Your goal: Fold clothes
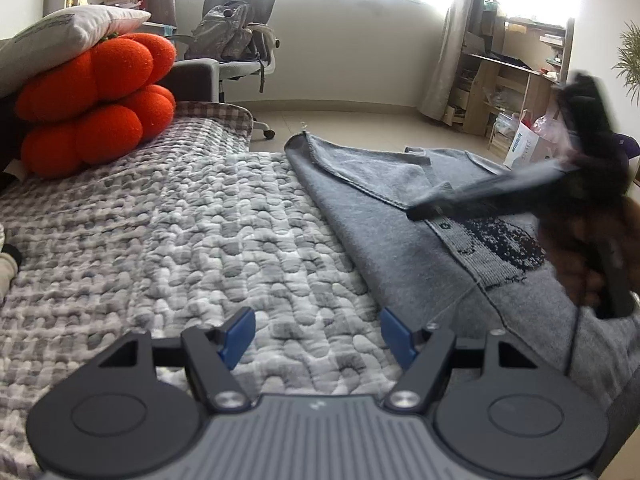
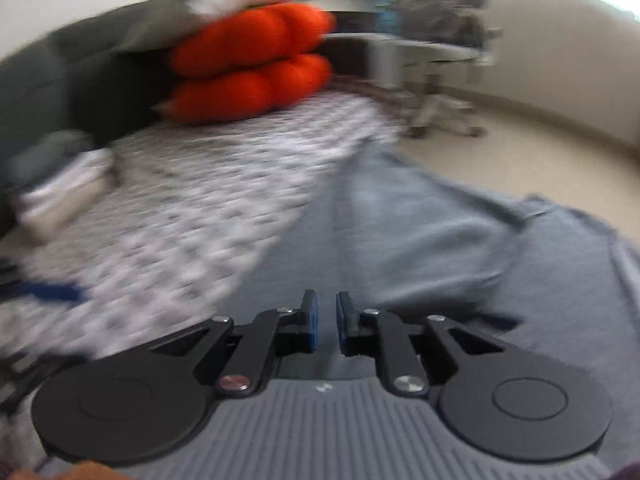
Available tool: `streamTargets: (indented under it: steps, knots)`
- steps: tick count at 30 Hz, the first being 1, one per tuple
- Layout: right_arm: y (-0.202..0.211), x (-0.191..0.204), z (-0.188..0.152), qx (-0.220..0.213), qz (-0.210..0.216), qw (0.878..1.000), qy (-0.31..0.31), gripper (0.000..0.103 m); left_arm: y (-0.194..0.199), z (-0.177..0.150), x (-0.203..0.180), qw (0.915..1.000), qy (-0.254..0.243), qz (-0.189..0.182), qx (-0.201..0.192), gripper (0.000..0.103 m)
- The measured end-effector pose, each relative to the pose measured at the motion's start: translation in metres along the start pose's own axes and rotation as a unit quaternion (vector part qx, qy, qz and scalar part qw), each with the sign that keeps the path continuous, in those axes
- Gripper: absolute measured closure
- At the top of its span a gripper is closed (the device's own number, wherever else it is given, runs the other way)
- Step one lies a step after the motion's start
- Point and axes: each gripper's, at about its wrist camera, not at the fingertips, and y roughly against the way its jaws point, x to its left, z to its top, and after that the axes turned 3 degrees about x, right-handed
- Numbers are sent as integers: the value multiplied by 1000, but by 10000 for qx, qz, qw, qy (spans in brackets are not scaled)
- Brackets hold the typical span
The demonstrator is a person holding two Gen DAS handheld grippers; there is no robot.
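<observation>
The left gripper (image 1: 316, 334) hovered wide open over the quilt (image 1: 180, 220), the right gripper (image 2: 327, 322) nearly closed, empty above the grey sweater (image 1: 380, 220); grip only its edge.

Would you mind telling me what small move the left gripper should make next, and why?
Probably slide the left gripper right onto the grey sweater edge. Its jaws stand wide open, empty, over the quilt, beside the garment; the right gripper is already above the fabric.

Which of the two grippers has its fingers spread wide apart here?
The left gripper: its blue pads sit far apart over the quilted blanket. The right gripper has its pads nearly together, with only a narrow gap, above the grey sweater.
</observation>
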Motion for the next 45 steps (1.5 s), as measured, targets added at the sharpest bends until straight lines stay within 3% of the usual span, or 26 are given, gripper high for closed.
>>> streamTargets:
  steps: [5,9,12,17,21,25,29,31,35,39,42,45]
  knots:
    - [19,29,-40,395,373,9953,804,85,9,-11,4,9999,-24,-75,85,32]
    - [44,29,-54,546,750,9935,665,87,11,-12,-4,9997,-50,-235,106,32]
    - [53,31,-40,604,267,9954,698,87,13,-9,-10,9991,24,-404,134,36]
    - [79,20,2,343,-343,9978,-442,85,29,1,-14,9974,357,-579,249,40]
    - [110,33,3,161,-810,9933,-802,84,65,20,-13,9958,725,-534,142,40]
    - [127,50,-36,119,-915,9869,-1327,80,96,16,-32,9954,904,-302,130,39]
    - [139,81,-84,161,-807,9913,-1023,80,127,9,-53,9942,1071,-58,124,39]
    - [148,87,-104,5,-588,9918,-1139,80,122,-3,-63,9928,1167,13,269,39]
    - [143,88,-149,263,-118,9888,-1461,80,106,-37,-83,9902,1297,70,512,39]
    - [146,99,-168,165,206,9895,-1420,80,91,-74,-94,9888,1326,103,678,40]
    - [144,96,-179,176,116,9867,-1614,80,75,-91,-94,9839,1529,-1,926,53]
    - [145,90,-184,85,276,9838,-1771,80,68,-100,-102,9844,1458,-107,974,55]
